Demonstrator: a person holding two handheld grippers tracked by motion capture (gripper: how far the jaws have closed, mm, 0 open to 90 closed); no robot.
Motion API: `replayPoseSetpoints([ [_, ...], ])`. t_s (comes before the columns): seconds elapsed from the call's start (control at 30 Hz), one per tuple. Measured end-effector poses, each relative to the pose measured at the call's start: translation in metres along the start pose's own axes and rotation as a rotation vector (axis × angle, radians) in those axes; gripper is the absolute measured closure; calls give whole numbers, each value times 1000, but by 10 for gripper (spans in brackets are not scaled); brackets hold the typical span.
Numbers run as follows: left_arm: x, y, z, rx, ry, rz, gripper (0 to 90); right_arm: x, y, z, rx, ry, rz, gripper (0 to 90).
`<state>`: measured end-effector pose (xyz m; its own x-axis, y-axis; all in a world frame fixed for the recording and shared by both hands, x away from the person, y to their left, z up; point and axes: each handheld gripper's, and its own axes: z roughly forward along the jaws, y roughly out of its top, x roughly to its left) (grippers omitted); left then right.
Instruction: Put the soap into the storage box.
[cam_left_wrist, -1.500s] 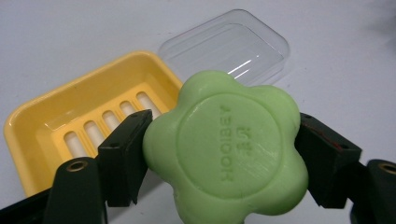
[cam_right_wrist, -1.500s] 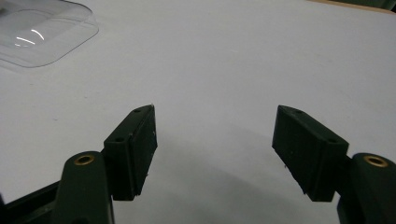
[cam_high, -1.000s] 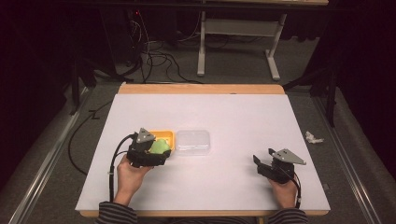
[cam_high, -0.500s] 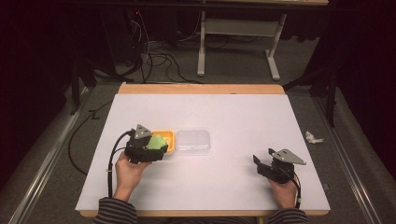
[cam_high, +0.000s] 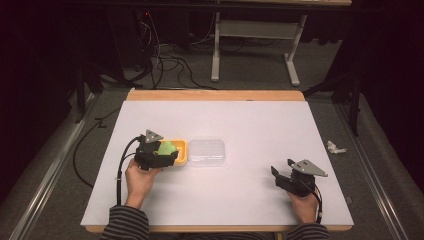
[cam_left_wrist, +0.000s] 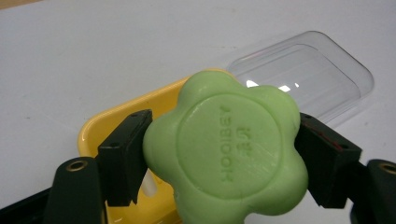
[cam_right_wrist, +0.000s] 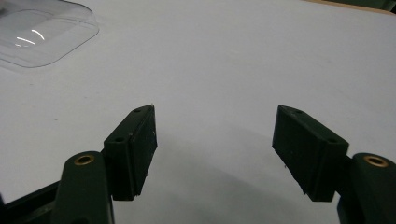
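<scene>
Tabletop (cam_high: 250, 120): white surface, wooden strip along the far edge. Landmark: yellow soap dish (cam_high: 179, 152), left of centre. Clear lid (cam_high: 206, 151) lies flat, touching or just beside the dish on its right side. Wide bare surface beyond the dish toward the far edge, and to the right of the lid out to the right edge; narrower bare strip between dish and near edge.

Left hand-held gripper (cam_high: 159, 152) sits over the near-left part of the dish, jaws clamped on a green flower-shaped soap (cam_left_wrist: 229, 154), one pad on each side; the soap is raised over the dish interior, stamped face toward the camera.

Right hand-held gripper (cam_high: 285, 177) is well right of the dish, near the near edge, jaws wide apart, nothing between them.
</scene>
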<state>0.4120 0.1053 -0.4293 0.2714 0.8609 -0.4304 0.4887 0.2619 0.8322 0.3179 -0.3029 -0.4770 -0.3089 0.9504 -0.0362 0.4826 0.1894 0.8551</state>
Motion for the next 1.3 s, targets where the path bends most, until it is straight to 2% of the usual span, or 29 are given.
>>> replayPoseSetpoints([
  [0.43, 7, -2, 19, 2, 53, 3, 269, 0, 0, 0, -2, 0, -1, 312],
  [0.63, 11, -6, 26, 21, 77, 14, 269, 0, 0, 0, -3, -1, -2, 311],
  [0.83, 15, -8, 32, 32, 99, 5, 268, 0, 0, 0, -3, -1, -2, 311],
  [1.07, 18, -12, 36, 44, 115, -4, 268, 0, 0, 0, -3, 0, 0, 311],
  [1.3, 19, -15, 38, 47, 120, 5, 267, -1, 0, 0, -6, 0, 0, 311],
])
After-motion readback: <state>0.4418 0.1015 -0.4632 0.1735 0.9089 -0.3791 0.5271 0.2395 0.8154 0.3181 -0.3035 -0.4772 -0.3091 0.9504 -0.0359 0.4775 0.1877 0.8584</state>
